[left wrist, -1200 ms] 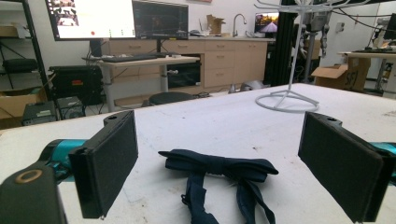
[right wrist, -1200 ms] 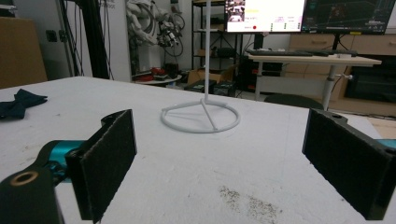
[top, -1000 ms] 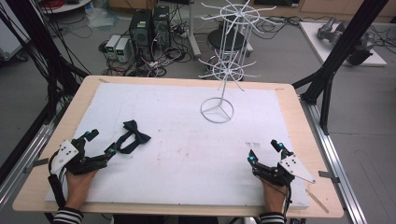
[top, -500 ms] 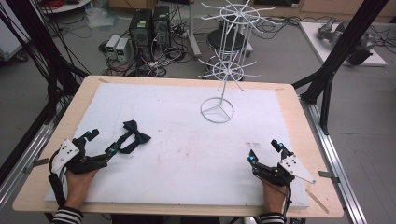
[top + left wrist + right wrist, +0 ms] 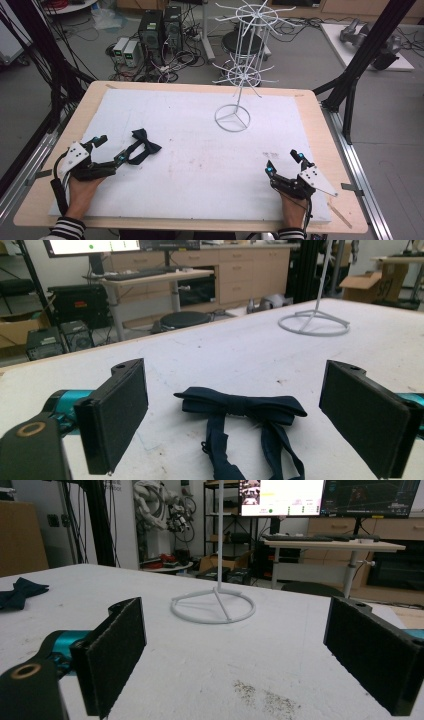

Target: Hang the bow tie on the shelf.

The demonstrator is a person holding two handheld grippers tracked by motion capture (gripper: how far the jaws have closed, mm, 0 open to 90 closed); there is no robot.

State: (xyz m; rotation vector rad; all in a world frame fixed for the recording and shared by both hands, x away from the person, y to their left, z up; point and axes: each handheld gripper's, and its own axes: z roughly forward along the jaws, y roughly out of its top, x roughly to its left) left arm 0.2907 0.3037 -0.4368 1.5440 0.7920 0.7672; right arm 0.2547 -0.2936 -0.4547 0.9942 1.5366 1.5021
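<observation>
- Left gripper (image 5: 111,150) sits at the near-left of the white mat (image 5: 200,150), jaws spread wide, holding nothing.
- Dark bow tie (image 5: 144,146) lies flat on the mat just right of and slightly beyond the left gripper's tips; straps trail back toward the gripper.
- In the left gripper view the bow tie (image 5: 240,407) sits dead ahead between the two pads (image 5: 120,417), bow part farther, straps running toward the camera. Not touched by either pad as far as can be told.
- Bow's long axis runs across the gap, roughly pad to pad; straps run along the approach line.
- Right gripper (image 5: 285,162) rests at the near-right, jaws also wide apart, empty, well apart from the tie.
- From the right gripper view the bow tie (image 5: 20,592) is far off at the left edge.
- White wire rack (image 5: 235,80) stands at the far centre, ring base on the mat, hooks bare.
- Judgement: left hand is clearly nearer; likely a short push forward and a close on the tie, probably at the knot or straps.
</observation>
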